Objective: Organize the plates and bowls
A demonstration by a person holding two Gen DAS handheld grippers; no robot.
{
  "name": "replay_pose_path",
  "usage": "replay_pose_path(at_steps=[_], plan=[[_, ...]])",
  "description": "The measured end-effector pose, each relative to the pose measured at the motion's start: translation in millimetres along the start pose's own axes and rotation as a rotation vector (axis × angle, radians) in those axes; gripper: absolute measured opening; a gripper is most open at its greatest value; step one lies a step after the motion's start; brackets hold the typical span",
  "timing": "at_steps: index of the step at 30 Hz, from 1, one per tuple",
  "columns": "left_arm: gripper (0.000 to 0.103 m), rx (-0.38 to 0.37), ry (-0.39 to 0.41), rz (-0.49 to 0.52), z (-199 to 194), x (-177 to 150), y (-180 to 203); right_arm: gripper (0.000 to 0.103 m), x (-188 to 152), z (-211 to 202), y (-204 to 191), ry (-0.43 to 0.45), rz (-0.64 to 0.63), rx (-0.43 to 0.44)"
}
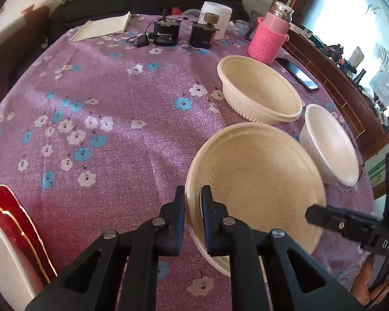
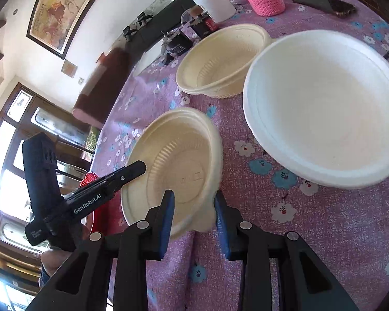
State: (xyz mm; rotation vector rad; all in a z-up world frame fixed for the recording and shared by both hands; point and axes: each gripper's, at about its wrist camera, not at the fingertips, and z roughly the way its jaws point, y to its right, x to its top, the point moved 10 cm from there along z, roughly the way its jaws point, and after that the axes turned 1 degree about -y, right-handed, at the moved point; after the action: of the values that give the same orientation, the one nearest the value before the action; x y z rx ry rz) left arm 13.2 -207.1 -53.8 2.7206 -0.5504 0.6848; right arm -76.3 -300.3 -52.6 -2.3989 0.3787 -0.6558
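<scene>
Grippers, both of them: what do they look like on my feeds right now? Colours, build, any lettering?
Both are black plastic two-finger tools with triangular cut-outs and silver pivot pins. The left gripper has dark navy pads; seen side-on from the right wrist view its body reads "GenRobot.AI" in white. The right gripper has brighter blue pads, and its side shows raised "DAS" lettering in the left wrist view. No cables or sleeves are visible.

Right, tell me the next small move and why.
Probably close the right tongs on the near rim of the cream bowl: their fingers straddle that rim but stand apart, while the left tongs already pinch the opposite rim. Then both can lift it.
</scene>
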Motion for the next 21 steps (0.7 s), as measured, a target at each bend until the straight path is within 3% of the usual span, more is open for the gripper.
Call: replay_pose_path(at_steps=[1,4,12,21], plan=[[0.012,-0.001,0.007,0.008,-2.8,-1.9,1.8,0.022,0.4,-1.6,2.0,0.013,0.005,-0.005],[0.012,-0.025,0.031,0.006,-15.8,-7.3,5.7,0.018,0.4,-10.3,5.0,0.032,0.023,0.012],[0.013,-0.046,0.075,0.005,-46.0,-26.1,7.5,0.018,-7.8,-25.7,-8.9,0.049,-0.016,0.049],[0.013,0.018,0.103,0.036,-56.1,-46.7,-1.4,0.018,-23.5,-13.4,-22.5,0.021,-0.063,0.038]])
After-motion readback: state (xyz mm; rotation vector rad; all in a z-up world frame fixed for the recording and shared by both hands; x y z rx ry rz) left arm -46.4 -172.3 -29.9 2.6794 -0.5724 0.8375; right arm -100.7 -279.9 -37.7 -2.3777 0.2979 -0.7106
